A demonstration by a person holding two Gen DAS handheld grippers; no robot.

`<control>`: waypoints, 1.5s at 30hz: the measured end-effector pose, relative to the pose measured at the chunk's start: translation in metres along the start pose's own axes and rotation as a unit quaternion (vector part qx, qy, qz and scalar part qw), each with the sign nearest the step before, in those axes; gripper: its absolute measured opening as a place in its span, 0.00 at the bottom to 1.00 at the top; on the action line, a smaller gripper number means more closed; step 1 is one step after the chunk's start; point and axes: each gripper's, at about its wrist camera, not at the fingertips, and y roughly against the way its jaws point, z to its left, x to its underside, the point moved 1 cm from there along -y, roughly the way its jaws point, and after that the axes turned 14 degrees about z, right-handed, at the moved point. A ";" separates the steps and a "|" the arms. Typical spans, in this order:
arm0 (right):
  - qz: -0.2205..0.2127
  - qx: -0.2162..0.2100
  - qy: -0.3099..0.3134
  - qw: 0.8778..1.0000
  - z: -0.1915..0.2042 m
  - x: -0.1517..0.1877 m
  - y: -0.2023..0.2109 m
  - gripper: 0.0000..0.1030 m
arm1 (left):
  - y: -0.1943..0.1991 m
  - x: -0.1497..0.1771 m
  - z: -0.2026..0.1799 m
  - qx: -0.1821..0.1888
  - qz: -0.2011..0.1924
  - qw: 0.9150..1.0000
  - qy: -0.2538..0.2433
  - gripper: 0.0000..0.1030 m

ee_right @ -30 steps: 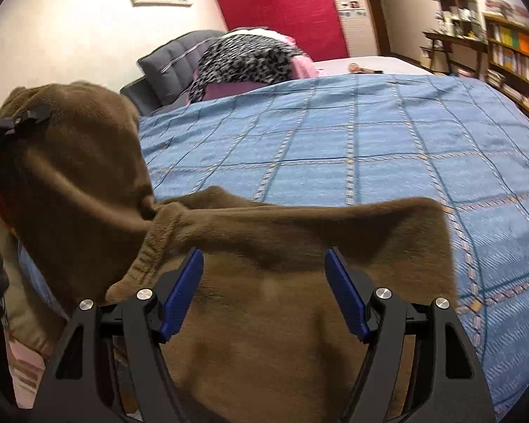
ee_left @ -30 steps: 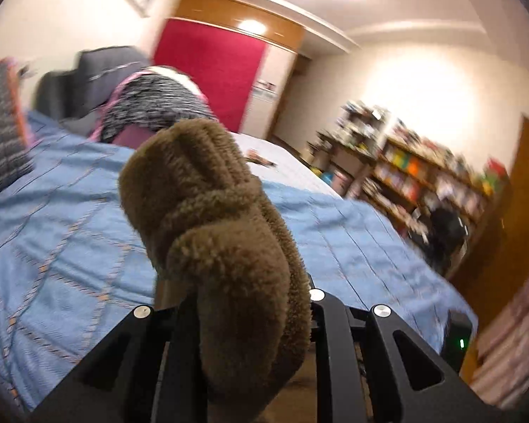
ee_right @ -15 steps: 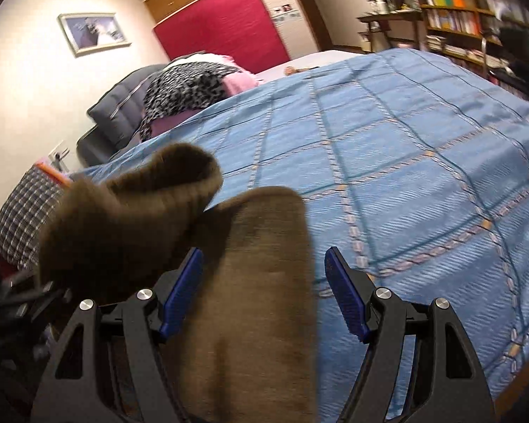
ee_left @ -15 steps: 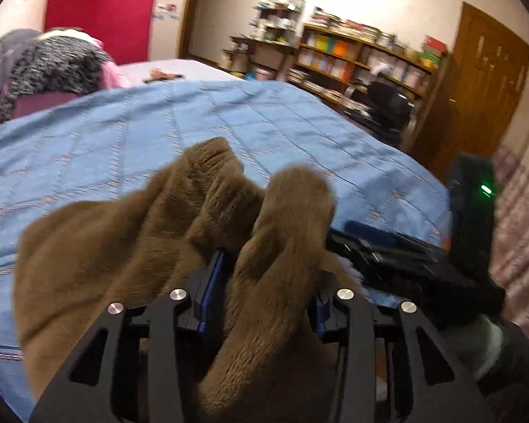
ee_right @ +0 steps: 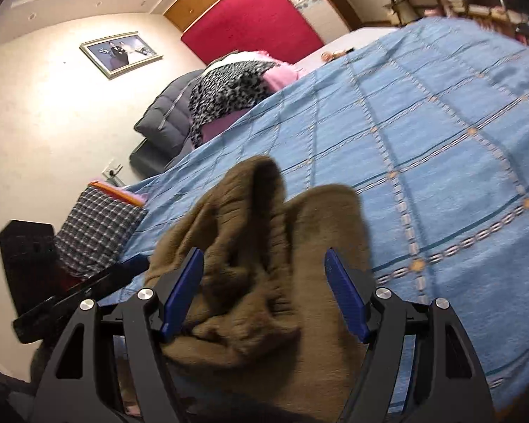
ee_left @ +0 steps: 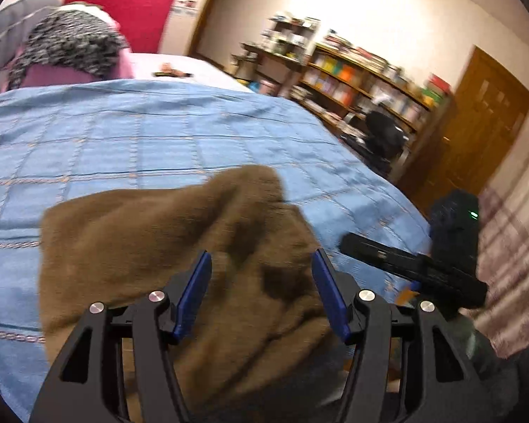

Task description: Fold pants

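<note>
Big bed point(ee_left: 130, 141) with a blue plaid bedspread point(ee_right: 441, 148) fills most of both views. On its near edge sits the bunched-up pair of brown fleece pants point(ee_left: 151, 246), partly flat on the bedspread and partly heaped up toward both cameras, the heap spilling off the near edge of the bed.

Far end of the bed has a leopard-print blanket point(ee_right: 229, 88) piled on a dark grey padded headboard point(ee_right: 165, 112), plus a red wall panel point(ee_right: 254, 17) behind it. Bookshelves point(ee_left: 363, 77) and a wooden door point(ee_left: 483, 123) on the far side, a framed photo point(ee_right: 120, 51) on the wall, and a checked cushion point(ee_right: 98, 232) at the bed's corner.

Left gripper point(ee_left: 261, 282): jaws spread apart, blue pads either side of the pants heap, not pinching anything. Right gripper point(ee_right: 262, 282): same deal, wide apart with the fleece bulging up between the fingers, nothing clamped. Both sit just beside each other over the heap.
</note>
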 end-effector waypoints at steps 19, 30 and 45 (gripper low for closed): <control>0.093 -0.026 0.063 0.993 0.032 0.024 0.013 0.19 | -0.003 0.007 0.044 0.014 -0.003 0.999 0.048 0.60; 0.063 0.036 0.054 0.996 0.026 0.025 0.001 0.64 | -0.042 0.039 0.023 -0.018 0.030 0.999 -0.018 0.68; 0.110 -0.018 0.019 0.994 0.009 -0.003 -0.044 0.29 | -0.019 0.038 0.034 0.003 0.011 1.000 0.018 0.69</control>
